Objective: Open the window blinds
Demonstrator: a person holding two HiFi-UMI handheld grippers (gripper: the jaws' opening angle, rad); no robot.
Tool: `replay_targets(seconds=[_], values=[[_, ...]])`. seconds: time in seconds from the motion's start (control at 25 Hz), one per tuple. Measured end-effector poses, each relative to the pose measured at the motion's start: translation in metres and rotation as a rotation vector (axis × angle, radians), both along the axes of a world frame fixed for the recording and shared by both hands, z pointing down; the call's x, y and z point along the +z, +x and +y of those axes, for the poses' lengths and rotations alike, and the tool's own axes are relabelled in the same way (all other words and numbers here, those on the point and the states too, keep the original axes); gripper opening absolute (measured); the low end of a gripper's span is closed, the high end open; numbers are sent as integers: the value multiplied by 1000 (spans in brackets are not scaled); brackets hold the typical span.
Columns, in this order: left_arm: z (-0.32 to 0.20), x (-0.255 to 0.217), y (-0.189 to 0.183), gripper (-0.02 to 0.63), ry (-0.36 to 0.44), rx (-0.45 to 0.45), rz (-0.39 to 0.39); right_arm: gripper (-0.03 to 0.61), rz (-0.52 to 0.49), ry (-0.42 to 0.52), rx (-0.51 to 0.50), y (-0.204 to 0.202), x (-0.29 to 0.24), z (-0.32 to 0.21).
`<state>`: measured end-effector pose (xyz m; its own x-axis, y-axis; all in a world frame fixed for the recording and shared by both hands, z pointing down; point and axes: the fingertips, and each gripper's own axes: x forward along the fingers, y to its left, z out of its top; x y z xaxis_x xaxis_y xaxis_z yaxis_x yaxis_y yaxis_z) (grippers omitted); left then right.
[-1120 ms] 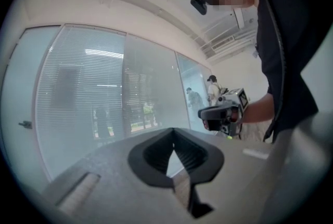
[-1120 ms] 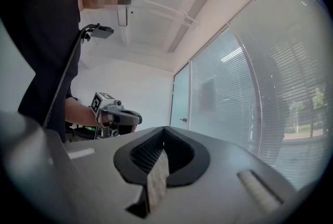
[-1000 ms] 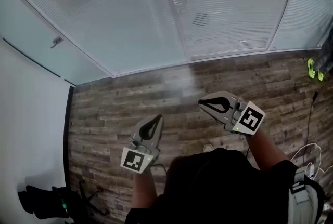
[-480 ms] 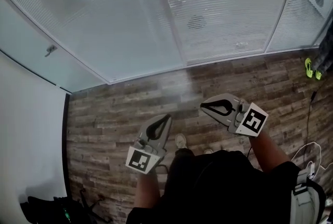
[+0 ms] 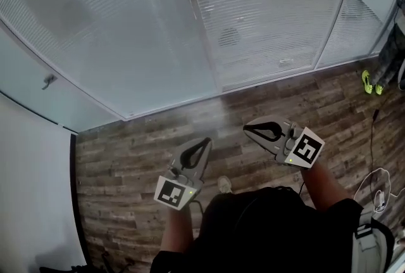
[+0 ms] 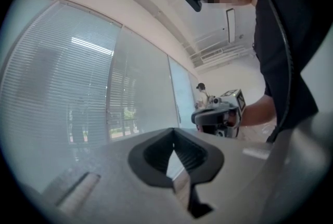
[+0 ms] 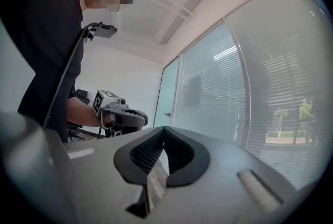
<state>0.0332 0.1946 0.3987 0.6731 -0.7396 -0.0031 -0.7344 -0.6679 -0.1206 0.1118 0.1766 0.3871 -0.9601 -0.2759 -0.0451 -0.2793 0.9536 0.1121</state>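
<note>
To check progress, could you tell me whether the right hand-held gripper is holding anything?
No, the right hand-held gripper has its jaws shut with nothing between them.

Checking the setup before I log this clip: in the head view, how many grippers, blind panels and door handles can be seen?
grippers: 2, left gripper and right gripper
blind panels: 3
door handle: 1
total: 6

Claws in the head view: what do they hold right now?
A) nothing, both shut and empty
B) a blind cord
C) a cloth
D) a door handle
A: the left claw and right claw have their tips together with nothing between them, above the wooden floor, short of the blinds.
</note>
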Motion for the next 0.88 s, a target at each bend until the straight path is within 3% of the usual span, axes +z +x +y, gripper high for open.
replay_targets(seconds=[0.48,0.88], values=[[-50,1,-86,5,-6,60,25,6,11,0,76,-92,1,-48],[-72,3,-129,5,10,70,55,6,34,15,97,-134,1,-71]])
